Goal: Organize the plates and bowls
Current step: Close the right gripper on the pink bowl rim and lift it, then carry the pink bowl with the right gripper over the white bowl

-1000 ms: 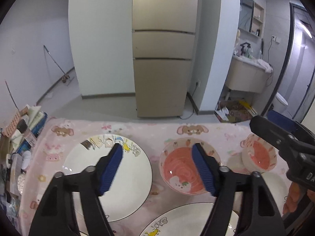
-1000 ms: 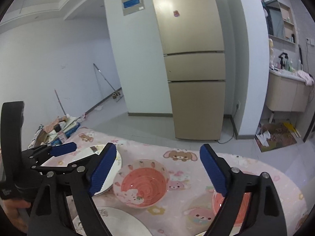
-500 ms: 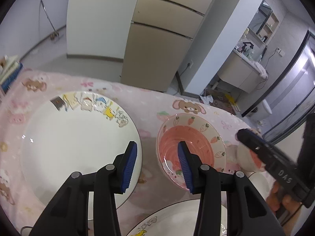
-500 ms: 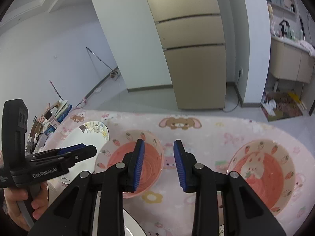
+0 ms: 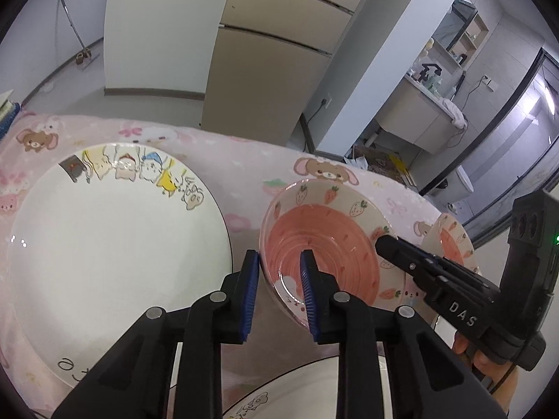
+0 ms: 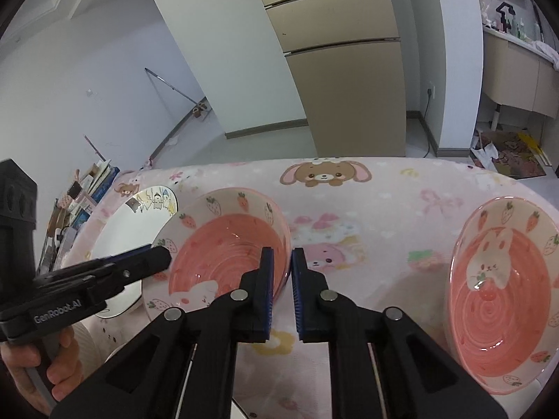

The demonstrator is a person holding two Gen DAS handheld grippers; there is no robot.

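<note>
A pink bowl with strawberry print (image 5: 325, 244) (image 6: 227, 248) sits mid-table on the pink cloth. My left gripper (image 5: 279, 272) straddles its left rim, one pad outside and one inside, nearly closed on it. My right gripper (image 6: 282, 272) straddles the bowl's right rim the same way, jaws narrow. A second pink bowl with a rabbit (image 6: 503, 293) (image 5: 450, 241) sits to the right. A large white cartoon plate (image 5: 111, 251) (image 6: 139, 223) lies to the left. Another white plate (image 5: 297, 394) is at the near edge under the grippers.
The table has a pink cartoon cloth (image 6: 349, 192). Books and clutter (image 6: 87, 192) sit at its far left end. A beige fridge (image 5: 272, 63) and white wall stand behind the table. A sink counter (image 5: 419, 111) is at the back right.
Both grippers have moved down and in onto the middle bowl and narrowed their jaws around opposite rims. One second ago both were wide open above the table.
</note>
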